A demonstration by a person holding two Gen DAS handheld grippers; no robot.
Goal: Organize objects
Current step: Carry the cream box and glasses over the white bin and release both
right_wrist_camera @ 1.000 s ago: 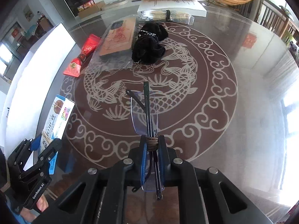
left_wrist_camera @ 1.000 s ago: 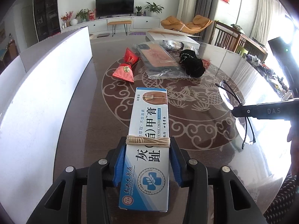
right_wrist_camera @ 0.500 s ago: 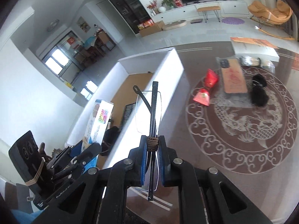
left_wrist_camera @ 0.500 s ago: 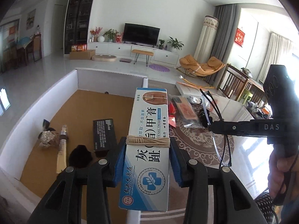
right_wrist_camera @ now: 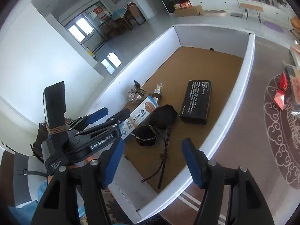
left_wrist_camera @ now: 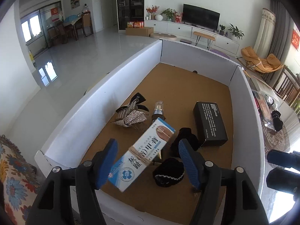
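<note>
While both tools open, one cream box [left_wrist_camera: 144, 155], one black box [left_wrist_camera: 210, 123].

We see a white box [left_wrist_camera: 249, 101] with a tan floor, a black carton [left_wrist_camera: 210, 123] with white print, a white-and-blue cream packet [left_wrist_camera: 142, 155], blue pads [left_wrist_camera: 187, 161], and a brown bench [right_wrist_camera: 249, 131] with pale swirls.

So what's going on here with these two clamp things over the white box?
A person is tidying small things into the white box, with a gripper in each hand. The left gripper is opening its jaws, and a blue-and-white cream carton sits tilted between them, clear of the pads. The right gripper is opening too, with a pair of glasses below it inside the box. A black carton, black pouches and a glittery clip lie there already.
</note>
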